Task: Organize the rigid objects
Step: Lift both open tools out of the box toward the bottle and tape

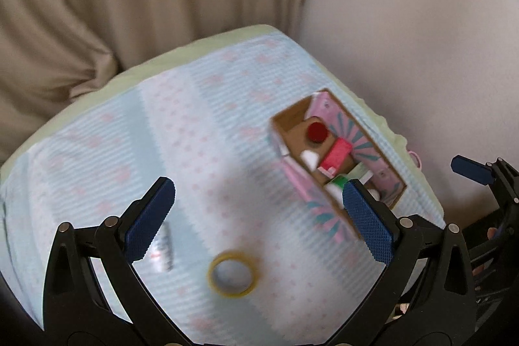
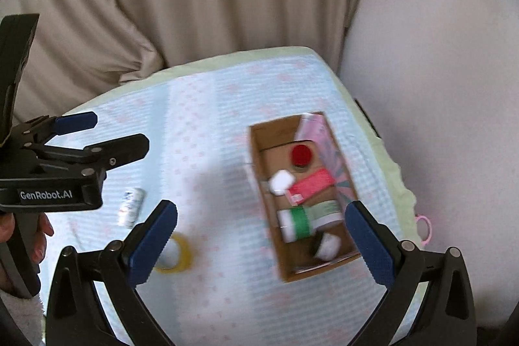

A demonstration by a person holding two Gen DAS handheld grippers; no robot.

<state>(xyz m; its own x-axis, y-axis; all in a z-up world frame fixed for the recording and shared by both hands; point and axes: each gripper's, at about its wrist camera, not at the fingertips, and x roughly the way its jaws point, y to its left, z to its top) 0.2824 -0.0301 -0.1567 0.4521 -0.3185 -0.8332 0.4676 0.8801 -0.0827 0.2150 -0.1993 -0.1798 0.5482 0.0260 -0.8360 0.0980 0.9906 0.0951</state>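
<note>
box (image 2: 303, 193) sits right on the table (image 2: 211, 119); tape roll (image 2: 173, 255) and tube (image 2: 131, 206) lie left.

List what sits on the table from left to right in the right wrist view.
Small white bottle lying on the cloth → yellow tape roll → cardboard box of sorted items → pink ring at the table's right edge.
</note>
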